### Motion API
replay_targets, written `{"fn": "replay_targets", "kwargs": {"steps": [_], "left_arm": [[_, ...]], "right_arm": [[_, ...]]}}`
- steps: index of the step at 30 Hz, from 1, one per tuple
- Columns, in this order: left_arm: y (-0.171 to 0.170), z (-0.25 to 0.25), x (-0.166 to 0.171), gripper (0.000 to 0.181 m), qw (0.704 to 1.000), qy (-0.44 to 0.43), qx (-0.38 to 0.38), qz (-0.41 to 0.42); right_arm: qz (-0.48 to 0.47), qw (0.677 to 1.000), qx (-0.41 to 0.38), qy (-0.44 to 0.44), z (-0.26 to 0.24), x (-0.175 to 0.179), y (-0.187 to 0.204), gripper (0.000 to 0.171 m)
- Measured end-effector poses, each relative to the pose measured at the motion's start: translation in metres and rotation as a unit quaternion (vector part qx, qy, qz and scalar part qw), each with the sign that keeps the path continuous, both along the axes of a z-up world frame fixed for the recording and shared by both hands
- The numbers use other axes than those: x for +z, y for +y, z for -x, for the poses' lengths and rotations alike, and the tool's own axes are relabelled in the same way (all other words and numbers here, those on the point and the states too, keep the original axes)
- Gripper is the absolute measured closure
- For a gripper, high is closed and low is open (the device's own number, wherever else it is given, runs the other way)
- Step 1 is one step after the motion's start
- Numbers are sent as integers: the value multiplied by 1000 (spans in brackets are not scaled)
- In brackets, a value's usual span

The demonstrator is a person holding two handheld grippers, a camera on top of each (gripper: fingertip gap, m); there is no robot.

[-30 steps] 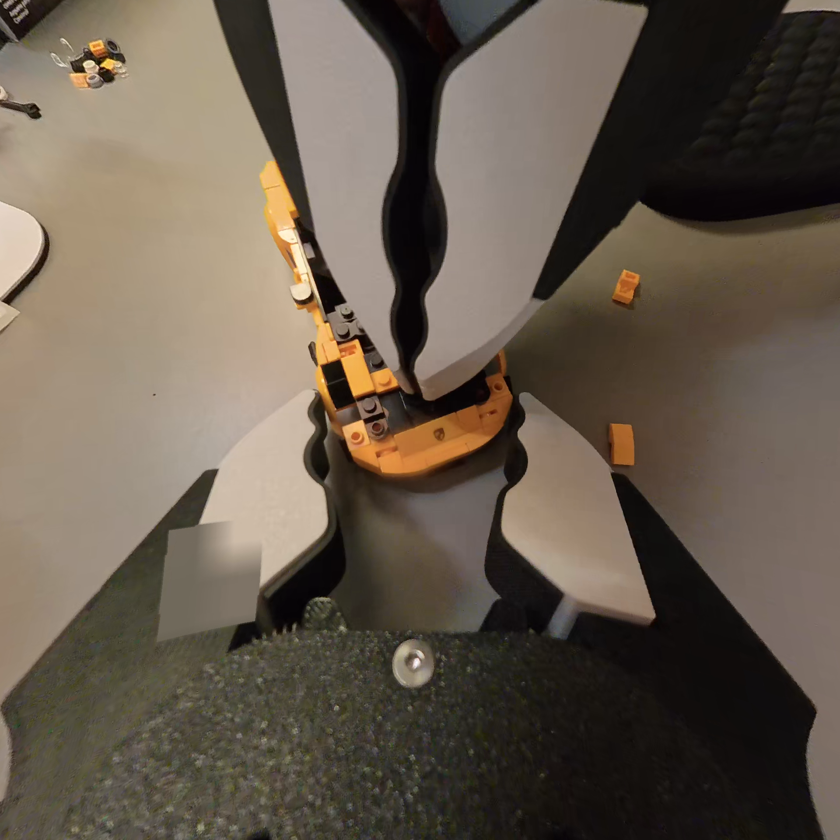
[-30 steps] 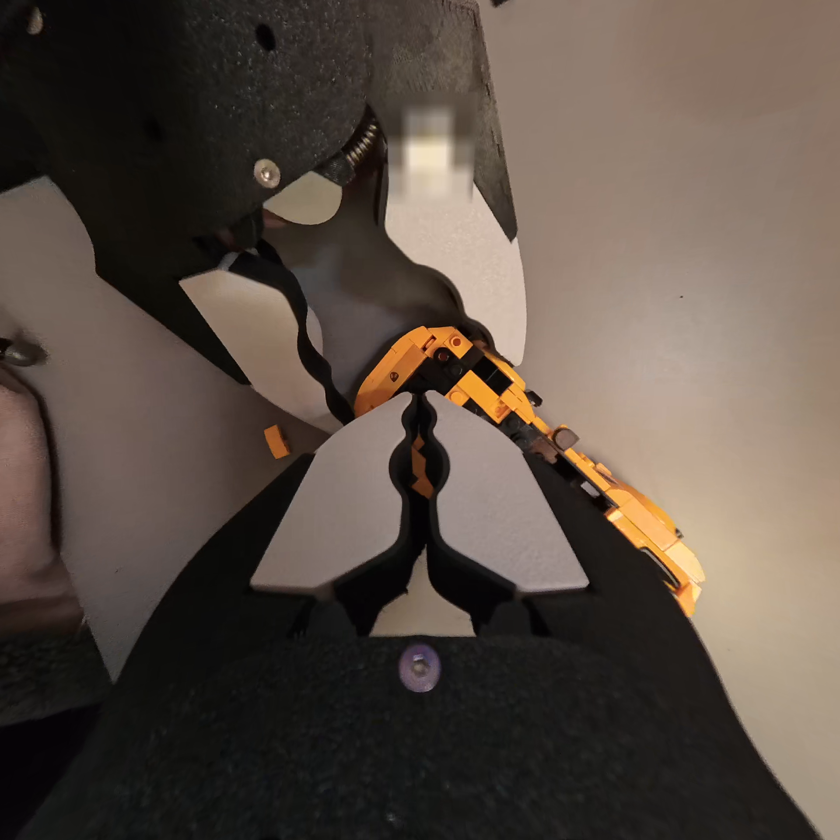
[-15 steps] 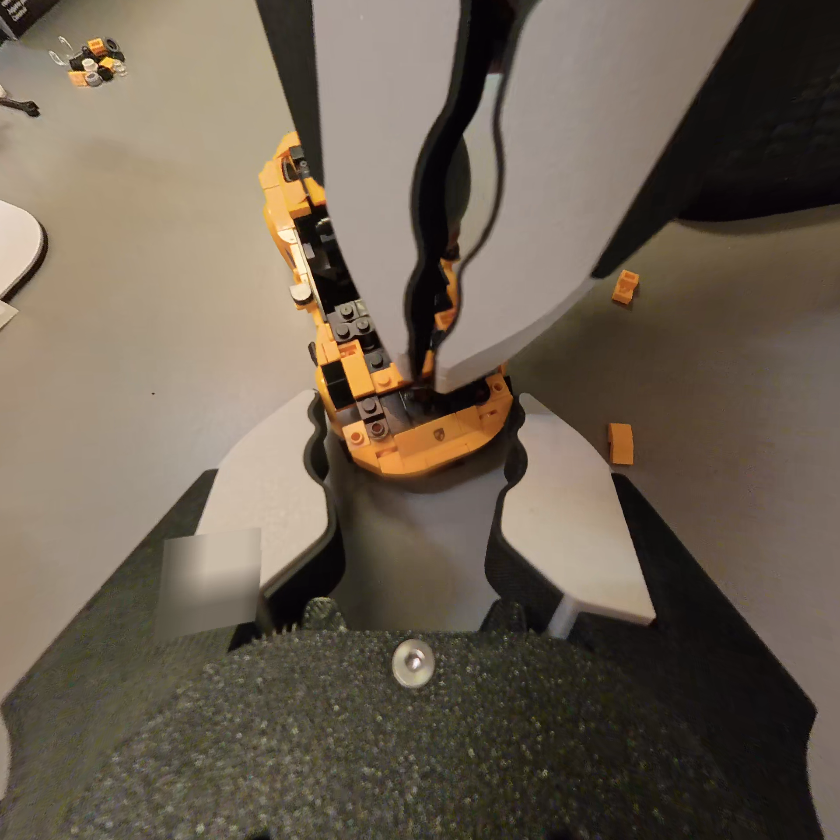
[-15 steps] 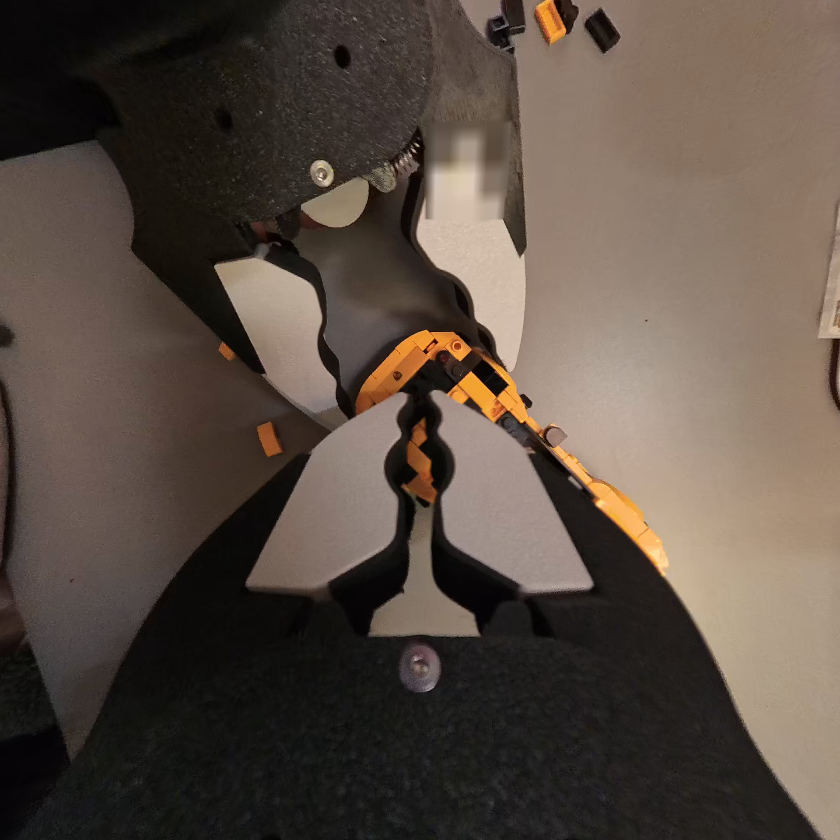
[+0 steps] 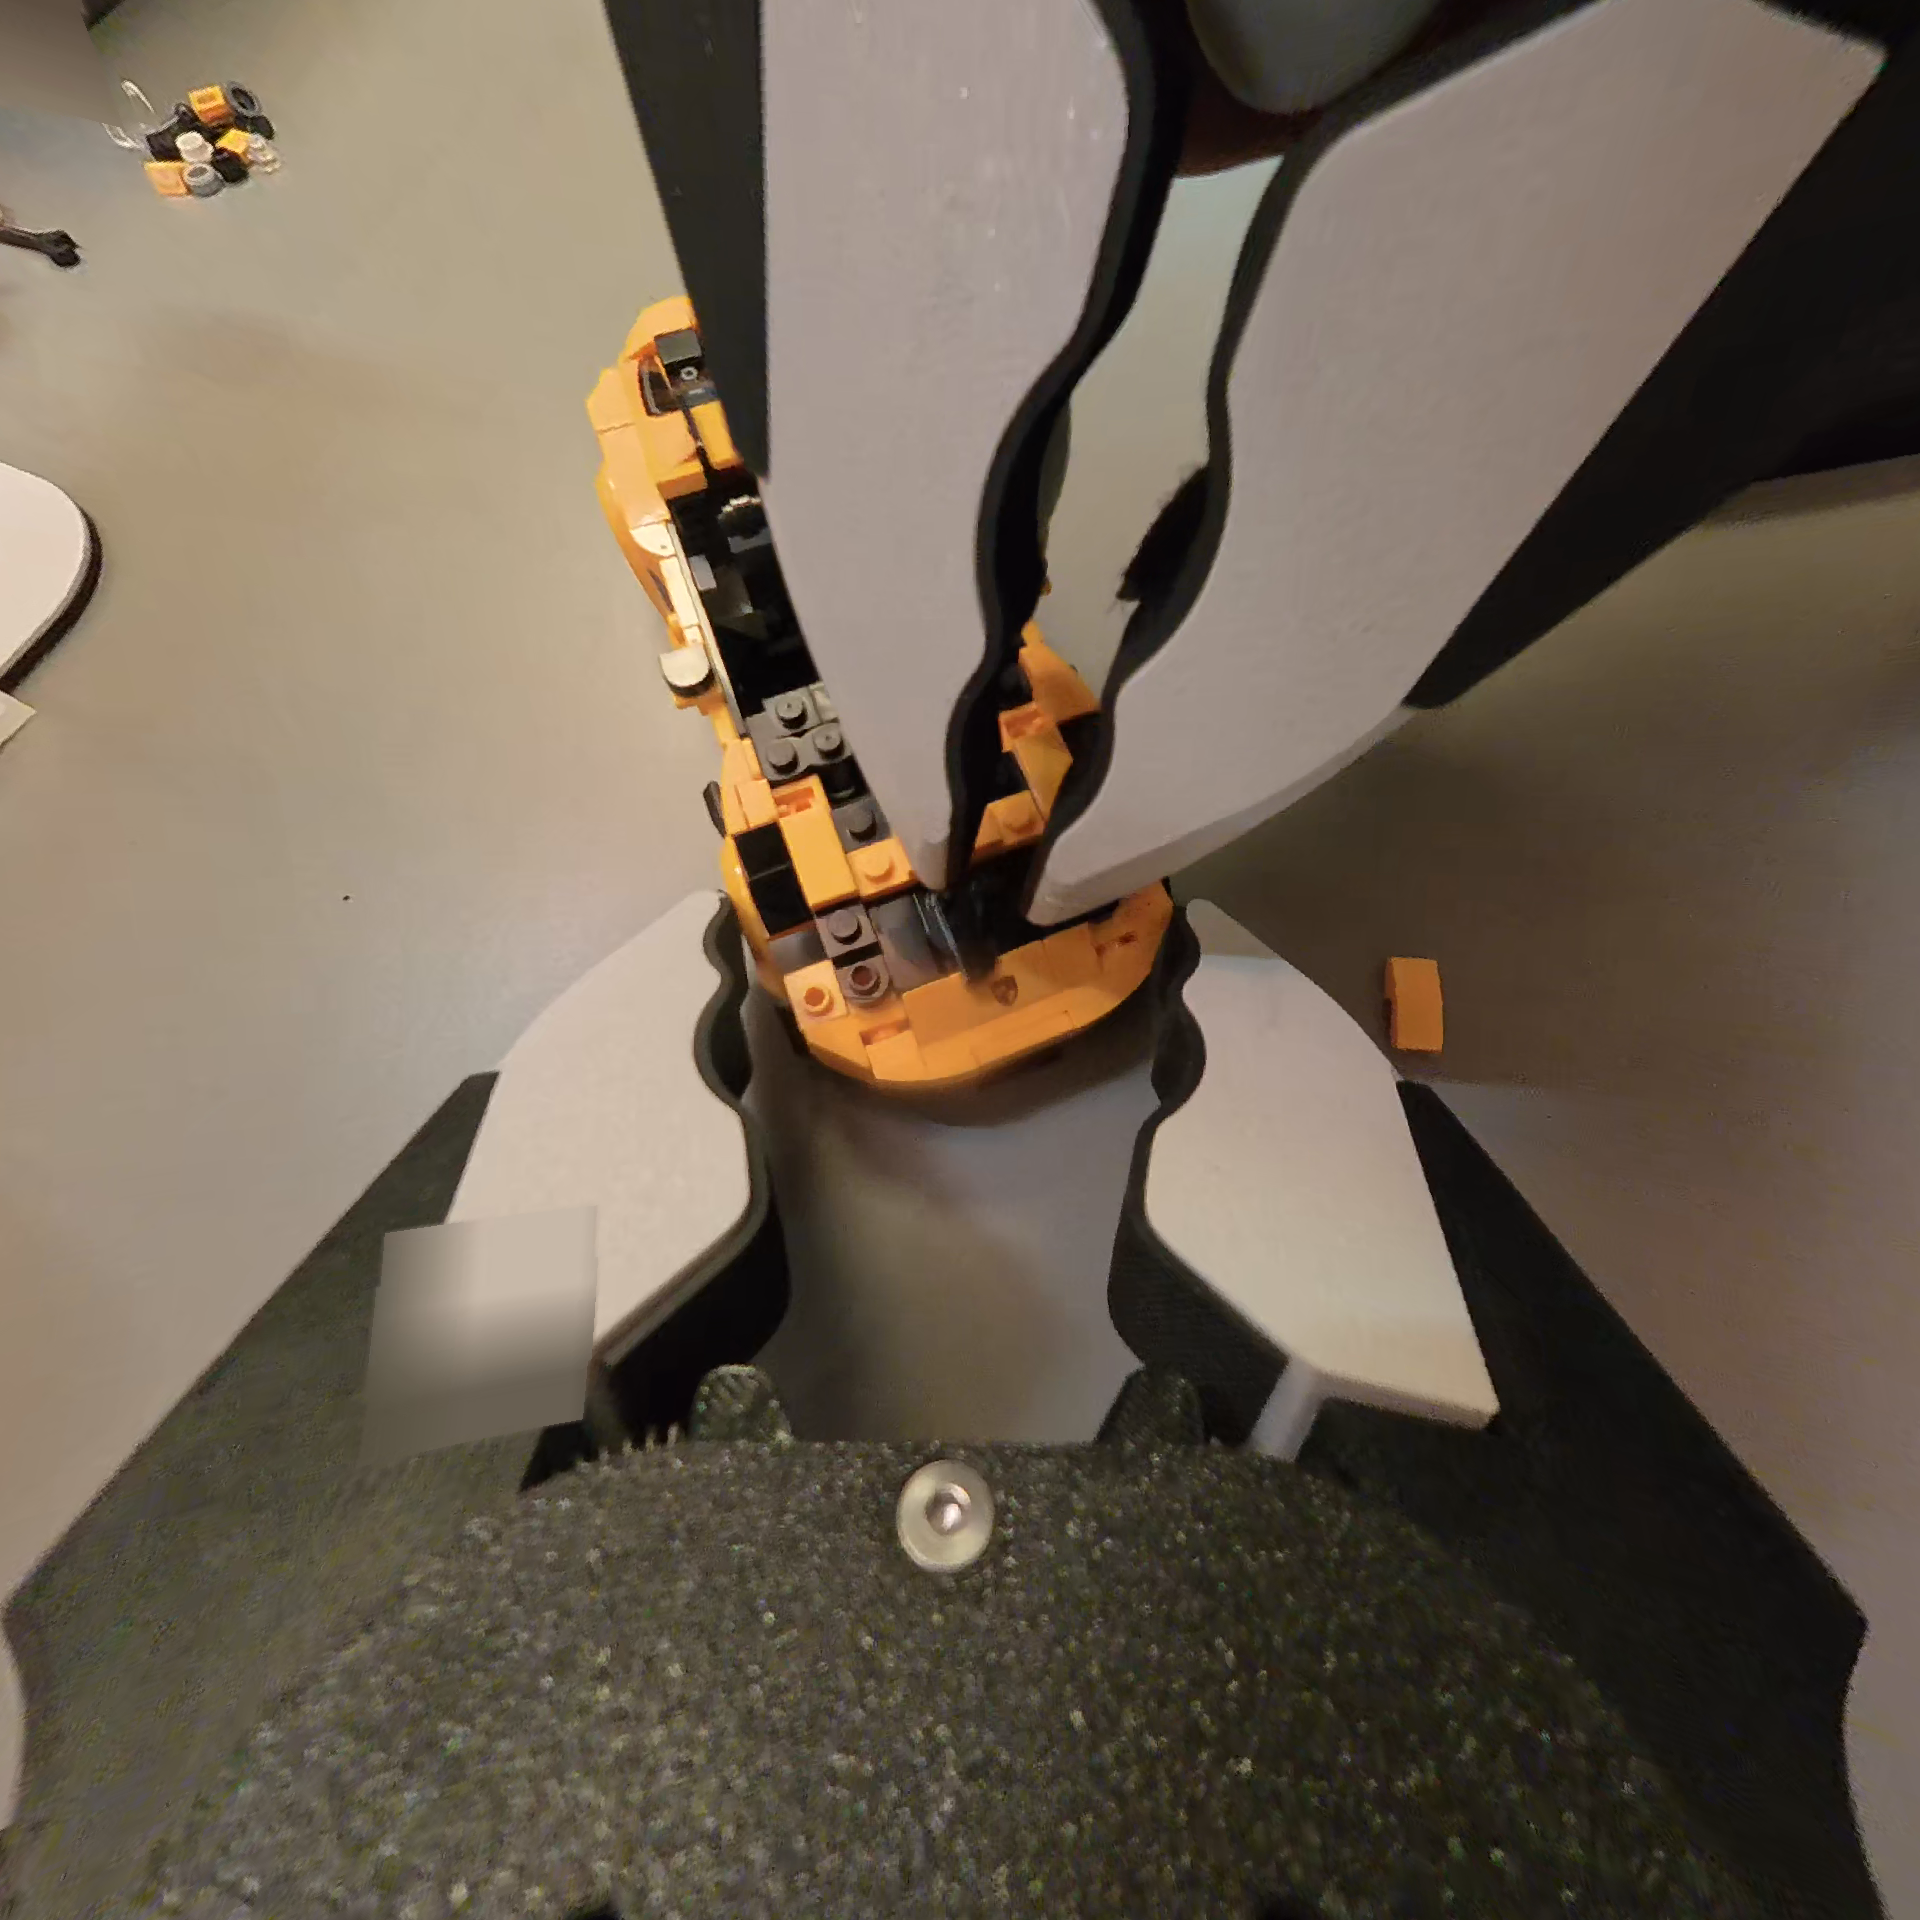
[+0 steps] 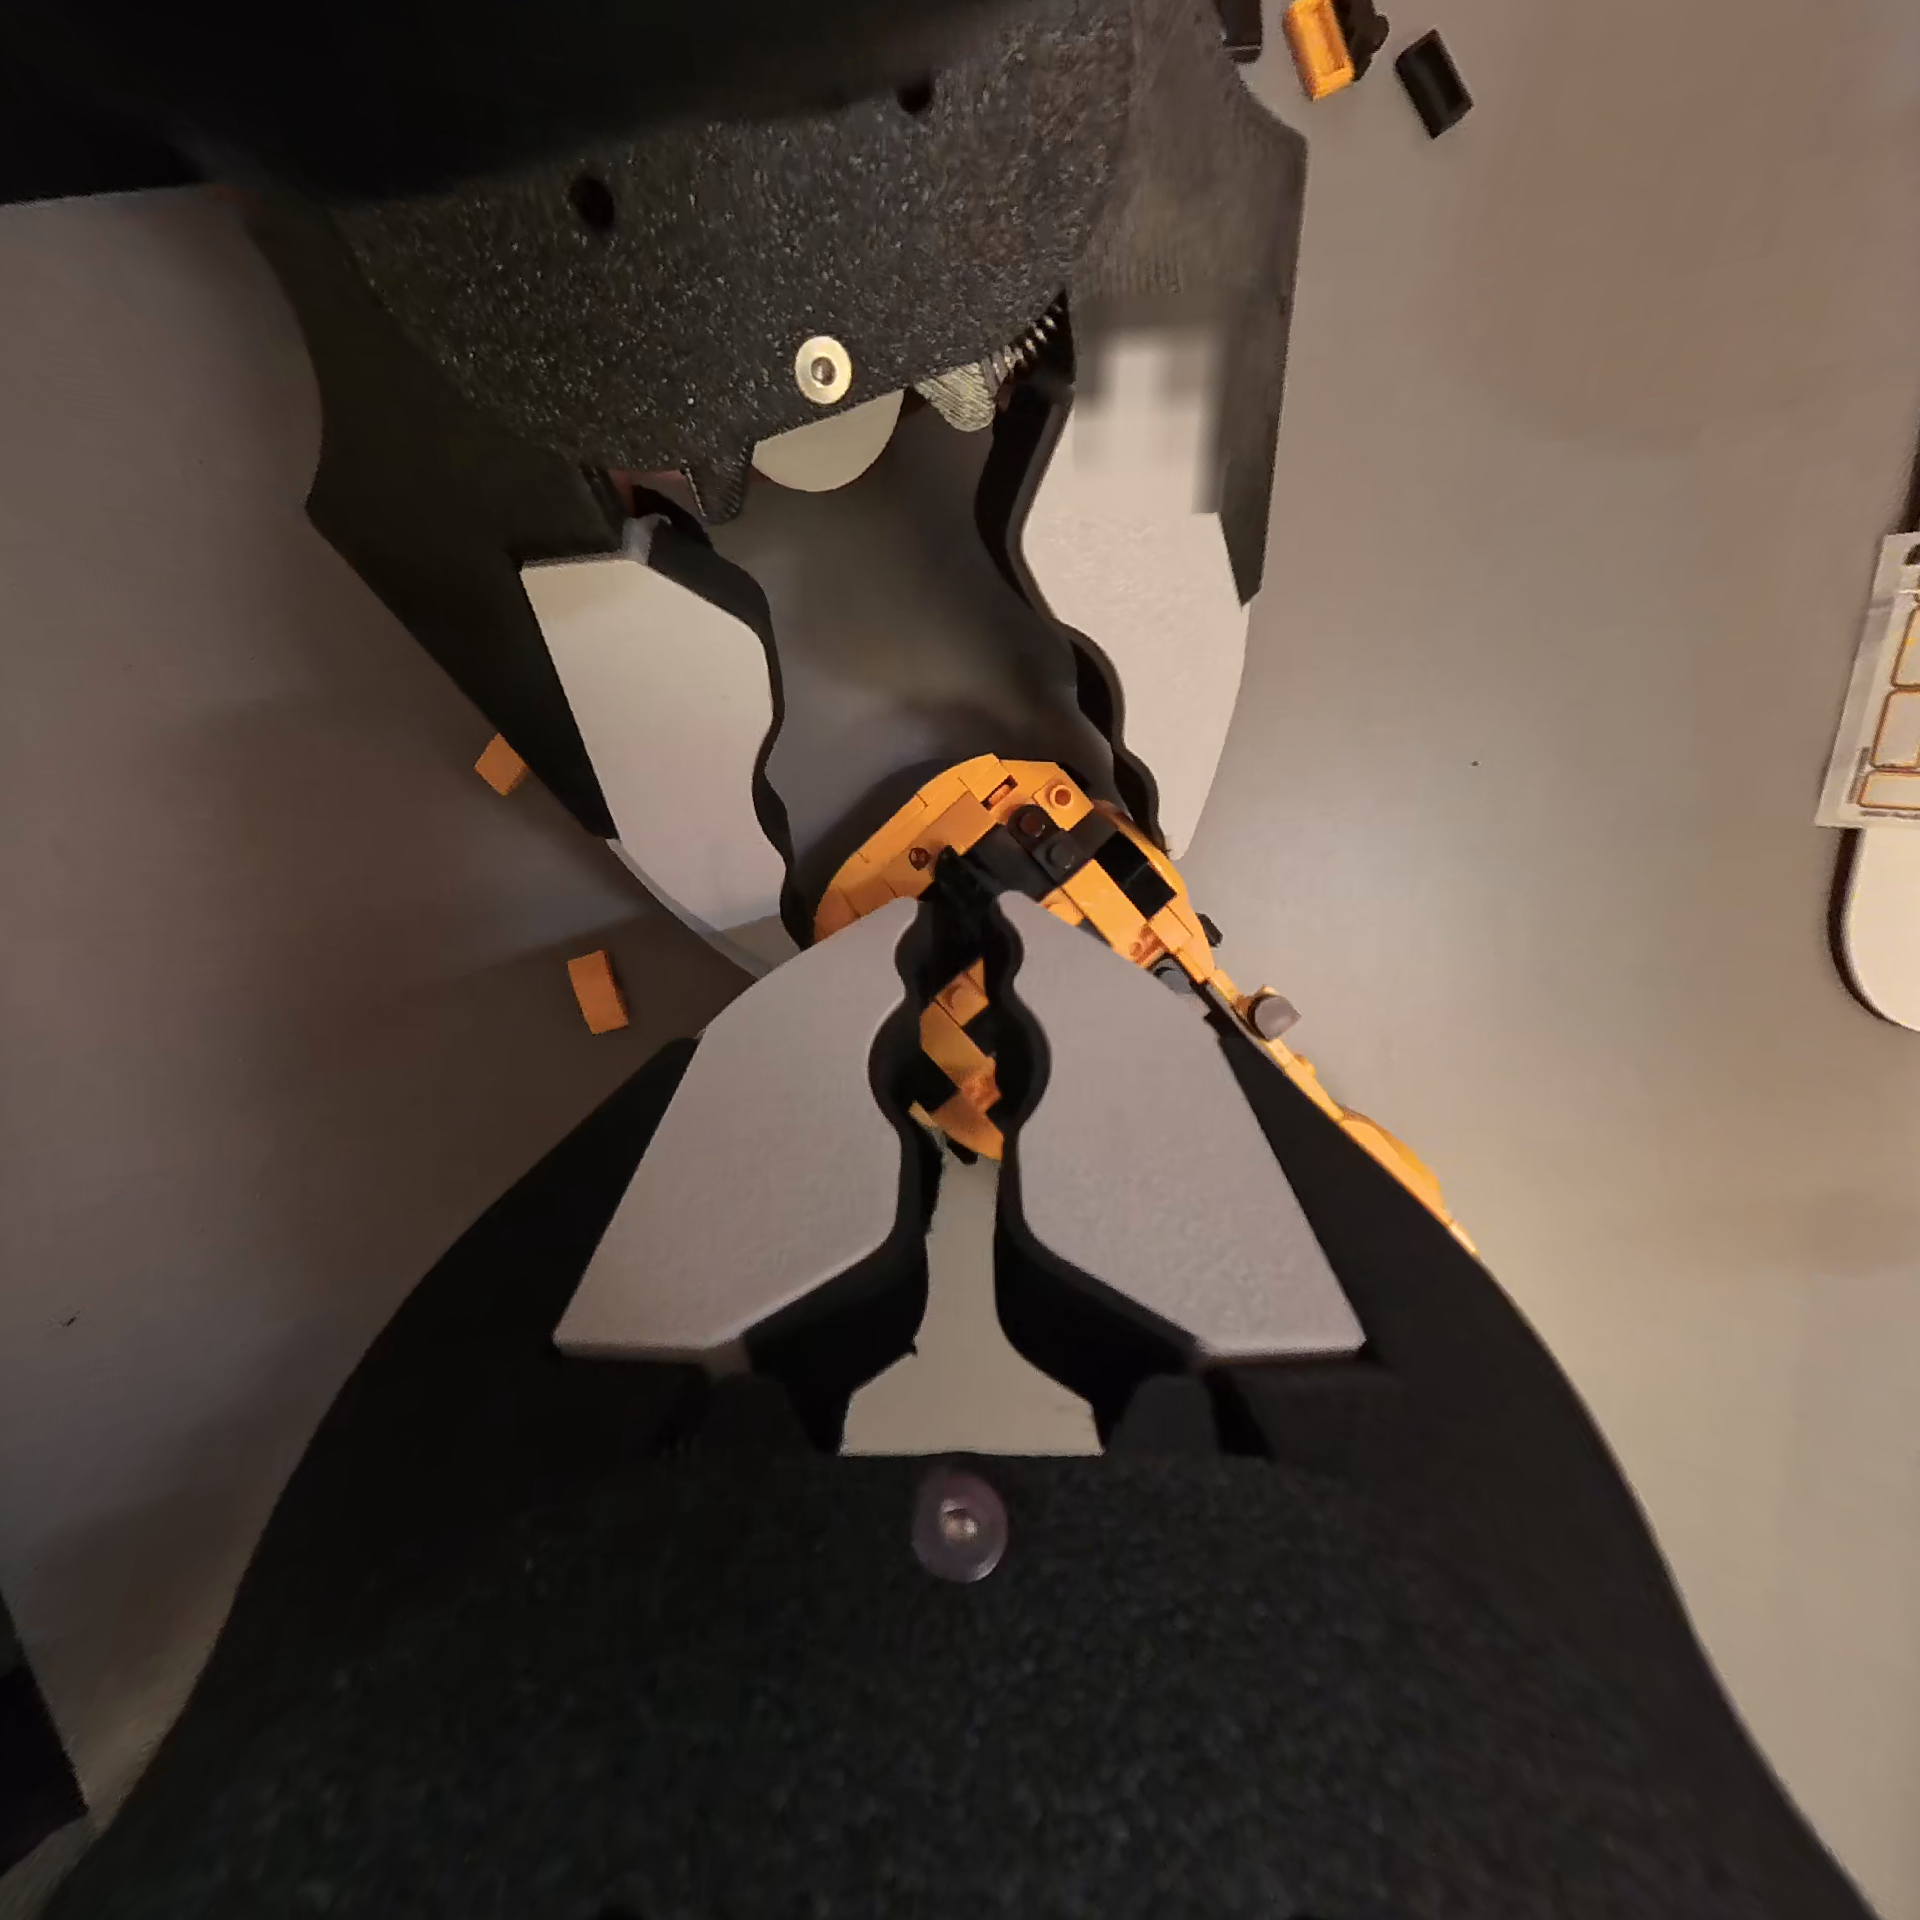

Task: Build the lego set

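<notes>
Left claw (image 5: 961,997) sits spread around the near, rounded end of the orange-and-black lego car (image 5: 831,831), its two pads flanking the nose at about 9 and 3 o'clock; they look to be touching its sides, though the black padding hides the contact line. Right claw (image 6: 961,914) comes in from 12 o'clock in the left wrist view, its tips nearly pressed together over a small dark piece (image 5: 961,920) just behind the nose. It seems to be pinching that piece into the car's top, but the piece is too dark and hidden to be sure.

The car lies on the grey desk (image 5: 312,727), running away from the left claw toward 12 o'clock. Much of its body is already assembled: nose, checkered orange-and-black panels and a long side. Bare studs and an open black cavity along the top suggest the upper layers are not yet done.

Loose parts remain: an orange brick (image 5: 1413,1003) at 3 o'clock beside the left claw, a small heap of mixed pieces (image 5: 208,140) at 10 o'clock, and orange and black bits (image 6: 1351,52) at 1 o'clock in the right wrist view.
</notes>
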State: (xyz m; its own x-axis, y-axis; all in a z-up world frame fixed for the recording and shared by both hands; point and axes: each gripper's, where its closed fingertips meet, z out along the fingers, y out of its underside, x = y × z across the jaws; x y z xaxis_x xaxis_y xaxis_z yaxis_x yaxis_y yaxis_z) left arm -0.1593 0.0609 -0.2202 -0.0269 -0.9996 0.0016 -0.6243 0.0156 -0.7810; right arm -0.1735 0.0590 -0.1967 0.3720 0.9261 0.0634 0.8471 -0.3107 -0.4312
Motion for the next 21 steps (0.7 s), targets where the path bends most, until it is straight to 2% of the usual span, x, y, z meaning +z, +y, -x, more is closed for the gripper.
{"fn": "replay_targets", "kwargs": {"steps": [7, 10, 13, 17, 21], "left_arm": [[-1, 3, -1, 107, 1000, 3, -12, -3], [-1, 4, -1, 108, 1000, 4, -15, 0], [-1, 6, -2, 109, 1000, 7, -18, 6], [-2, 10, 0, 113, 999, 1, -28, 18], [1, 14, 6, 117, 999, -15, -29, 18]], "right_arm": [[4, 997, 71, -21, 6, -5, -1, 158], [21, 995, 96, -23, 9, -6, 0, 161], [46, 994, 96, -26, 4, -7, 1, 171], [46, 995, 84, 1, 4, -6, -2, 171], [31, 995, 39, 85, 4, 10, -2, 171]]}}
